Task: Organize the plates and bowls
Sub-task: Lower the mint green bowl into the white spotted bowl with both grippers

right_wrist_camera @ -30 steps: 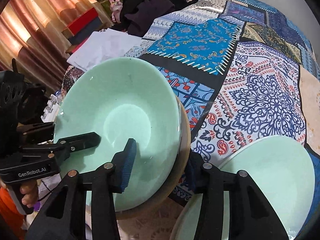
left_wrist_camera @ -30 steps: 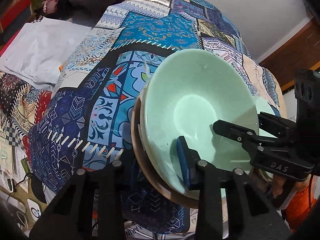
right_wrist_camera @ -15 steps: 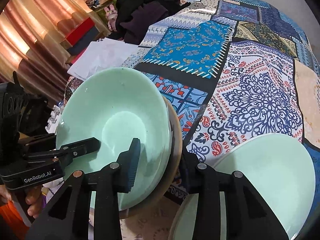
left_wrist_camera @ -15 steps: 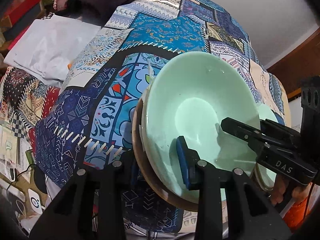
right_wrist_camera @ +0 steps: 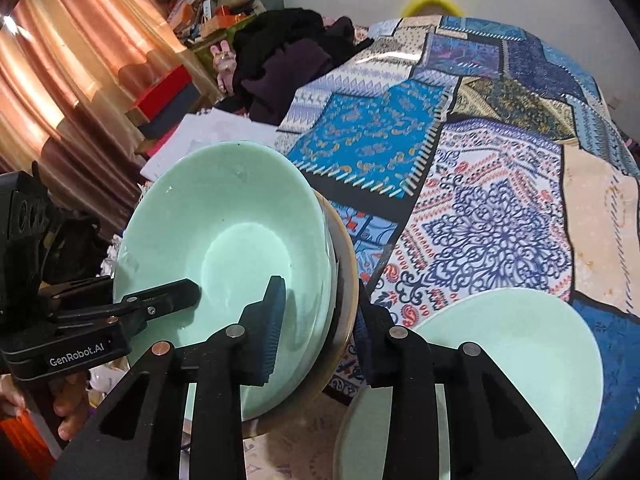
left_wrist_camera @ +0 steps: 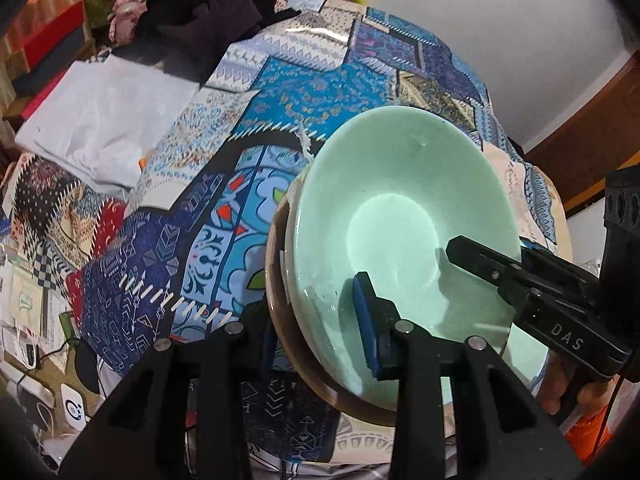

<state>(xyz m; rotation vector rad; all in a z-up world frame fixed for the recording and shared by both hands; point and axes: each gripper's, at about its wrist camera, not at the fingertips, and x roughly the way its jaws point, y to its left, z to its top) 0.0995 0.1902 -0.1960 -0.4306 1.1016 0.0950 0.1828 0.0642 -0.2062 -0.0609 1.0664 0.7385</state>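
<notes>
Biggest thing here is the patchwork cloth [right_wrist_camera: 460, 184] covering the table, lots of blue, white and red panels. At the far end sits a heap of dark clothes [right_wrist_camera: 288, 64], with a folded white sheet [left_wrist_camera: 104, 120] to its left. Orange curtains [right_wrist_camera: 60, 80] hang along the left side in the right wrist view.

Then the dishes. A stack [left_wrist_camera: 288, 320] is held up over the near edge of the table, tilted, between both tools: a brown plate on the outside, paler rims inside it, and a mint green bowl [left_wrist_camera: 400, 216] nested on top. I can't count the layers between. A second green plate [right_wrist_camera: 520, 344] lies flat on the cloth just right of the stack, near the front edge.

The left gripper [left_wrist_camera: 316, 328] is clamped on the left rim of the stack, one blue pad inside the bowl and the other finger behind the brown plate. The right gripper [right_wrist_camera: 320, 320] does the same on the right rim, blue pad in the bowl, other finger outside. Each tool's tip shows up in the other's camera, reaching into the bowl.
</notes>
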